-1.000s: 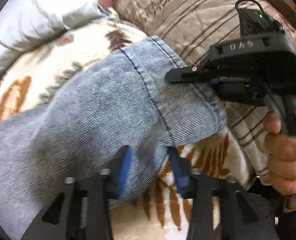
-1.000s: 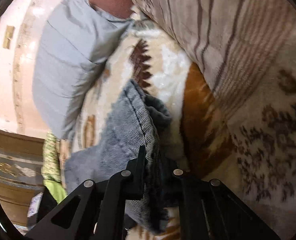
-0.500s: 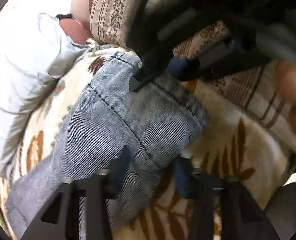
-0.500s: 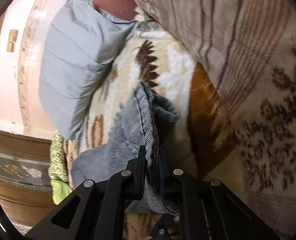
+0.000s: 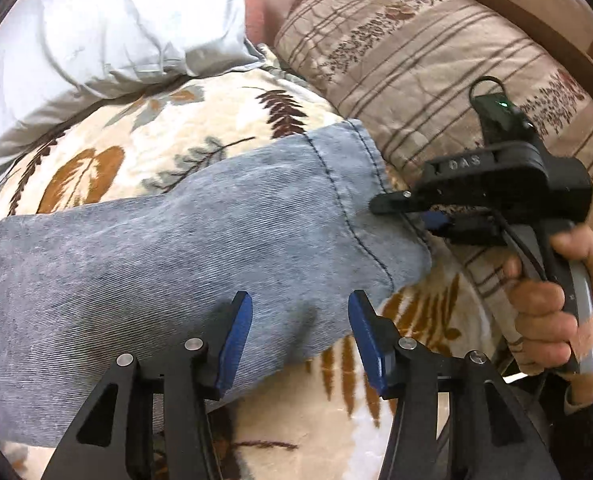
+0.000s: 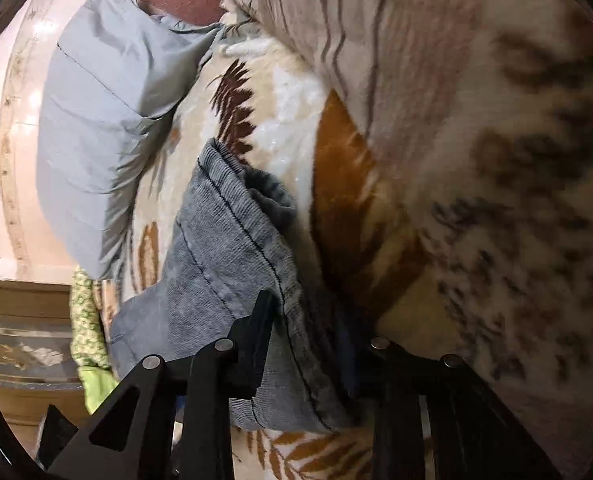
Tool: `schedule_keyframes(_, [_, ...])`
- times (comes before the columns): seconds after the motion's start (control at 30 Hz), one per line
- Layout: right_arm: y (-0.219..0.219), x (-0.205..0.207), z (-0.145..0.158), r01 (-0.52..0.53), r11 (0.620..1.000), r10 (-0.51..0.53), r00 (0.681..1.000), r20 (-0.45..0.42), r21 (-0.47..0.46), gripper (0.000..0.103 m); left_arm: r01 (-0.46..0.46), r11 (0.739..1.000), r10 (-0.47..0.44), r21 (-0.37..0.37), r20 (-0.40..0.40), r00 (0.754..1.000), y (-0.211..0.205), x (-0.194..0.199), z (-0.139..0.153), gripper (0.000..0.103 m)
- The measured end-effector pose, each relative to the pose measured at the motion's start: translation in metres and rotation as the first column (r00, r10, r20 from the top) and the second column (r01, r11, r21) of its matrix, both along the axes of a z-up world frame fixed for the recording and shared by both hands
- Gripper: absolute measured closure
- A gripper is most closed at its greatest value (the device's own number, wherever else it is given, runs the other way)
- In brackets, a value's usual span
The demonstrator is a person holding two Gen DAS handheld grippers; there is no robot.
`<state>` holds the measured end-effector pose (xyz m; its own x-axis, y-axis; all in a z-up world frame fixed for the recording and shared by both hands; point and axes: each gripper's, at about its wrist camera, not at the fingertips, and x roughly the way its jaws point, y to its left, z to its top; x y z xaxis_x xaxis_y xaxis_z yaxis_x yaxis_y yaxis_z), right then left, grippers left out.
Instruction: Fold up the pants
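Grey denim pants (image 5: 168, 256) lying across a leaf-patterned blanket (image 5: 144, 148) on the bed, hem end reaching toward a striped brown pillow (image 5: 408, 60). Left gripper (image 5: 300, 328) hovering over the lower edge of the leg, blue pads spread and widening, cloth beneath but nothing pinched. Over at the hem, right gripper (image 5: 404, 212) gripped by a hand (image 5: 556, 312), tips right at the hem corner. From the right wrist view, right gripper (image 6: 312, 344) jaws spreading too, hem fabric bunched in the gap, apparently no longer squeezed. Pale grey pillow (image 6: 96, 120) propped just beyond the pants.
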<state>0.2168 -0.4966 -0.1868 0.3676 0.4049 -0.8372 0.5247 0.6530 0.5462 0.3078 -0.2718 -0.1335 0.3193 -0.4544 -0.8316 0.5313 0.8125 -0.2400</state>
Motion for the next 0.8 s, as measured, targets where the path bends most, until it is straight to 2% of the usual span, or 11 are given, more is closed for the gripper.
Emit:
schedule_keyframes(0.07, [0.007, 0.001, -0.002, -0.02, 0.999, 0.02, 1.0, -0.009, -0.032, 0.067, -0.006, 1.0, 0.006, -0.001, 0.004, 1.0, 0.001, 0.005, 0.0, 0.053])
schedule_keyframes(0.1, [0.009, 0.004, -0.006, -0.029, 0.998, 0.028, 0.999, -0.015, -0.054, 0.073, -0.008, 1.0, 0.008, -0.002, 0.001, 1.0, 0.001, 0.009, -0.001, 0.053])
schedule_keyframes(0.13, [0.009, 0.007, -0.005, -0.032, 0.997, 0.031, 0.999, -0.011, -0.072, 0.084, -0.017, 1.0, 0.017, -0.003, -0.003, 1.0, 0.002, 0.01, -0.001, 0.053])
schedule_keyframes(0.17, [0.012, 0.009, 0.001, -0.041, 0.996, 0.043, 0.999, 0.016, -0.084, 0.089, -0.021, 1.0, 0.021, -0.006, -0.008, 1.0, 0.004, 0.012, 0.0, 0.053])
schedule_keyframes(0.3, [0.026, -0.003, 0.062, -0.051, 0.984, 0.08, 0.983, 0.163, -0.172, 0.092, -0.033, 0.999, 0.033, -0.037, -0.014, 0.999, 0.01, 0.007, 0.004, 0.053])
schedule_keyframes(0.37, [0.034, -0.005, 0.08, -0.058, 0.977, 0.1, 0.976, 0.196, -0.207, 0.092, -0.03, 0.999, 0.03, -0.037, -0.013, 0.999, 0.014, 0.005, 0.006, 0.053])
schedule_keyframes(0.5, [0.038, -0.003, 0.08, -0.065, 0.976, 0.105, 0.976, 0.191, -0.207, 0.092, -0.019, 0.999, 0.019, -0.039, -0.004, 1.0, 0.013, 0.003, 0.009, 0.053])
schedule_keyframes(0.63, [0.021, -0.007, 0.062, -0.028, 0.993, 0.05, 0.981, 0.19, -0.114, 0.091, -0.002, 0.999, 0.002, -0.044, 0.0, 1.0, 0.009, 0.001, 0.01, 0.052])
schedule_keyframes(0.7, [0.017, -0.003, 0.045, -0.022, 0.996, 0.035, 0.987, 0.156, -0.087, 0.084, 0.002, 0.999, -0.002, -0.033, -0.002, 1.0, 0.006, 0.002, 0.008, 0.052])
schedule_keyframes(0.73, [0.015, -0.002, 0.033, -0.015, 0.995, 0.025, 0.994, 0.108, -0.094, 0.079, 0.004, 1.0, -0.004, -0.029, -0.001, 1.0, 0.005, 0.002, 0.008, 0.052])
schedule_keyframes(0.8, [0.013, -0.002, 0.014, -0.02, 0.994, 0.024, 0.999, 0.038, -0.111, 0.039, 0.009, 1.0, -0.01, -0.028, -0.005, 1.0, 0.004, 0.002, 0.007, 0.052])
